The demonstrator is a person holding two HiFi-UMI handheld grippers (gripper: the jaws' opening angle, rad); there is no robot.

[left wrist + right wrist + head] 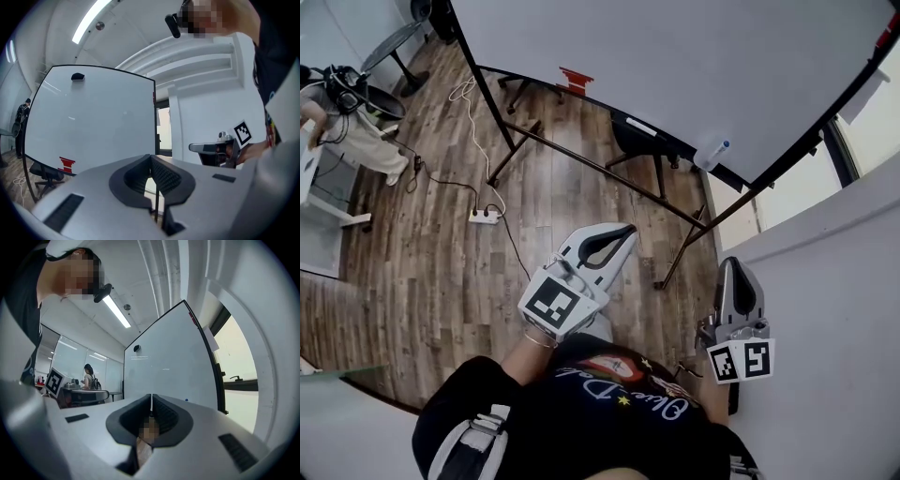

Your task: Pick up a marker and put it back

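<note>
1. The left hand-held gripper and the right hand-held gripper both have their jaws closed together, with nothing between them.
2. What seems to be the marker, white with a blue tip, lies at the lower edge of the whiteboard. It is at 12 o'clock from the right hand-held gripper, well apart.
3. Go near first, open the jaws wide, then close them across the middle of the barrel.

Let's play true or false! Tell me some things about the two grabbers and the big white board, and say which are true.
1. The left gripper is wide open. False: its jaws are shut with nothing between them.
2. The right gripper is shut and empty. True.
3. A whiteboard stands ahead. True.
4. The floor is green carpet. False: it is wood planks.
5. A red thing sits near the whiteboard's bottom edge. True.
</note>
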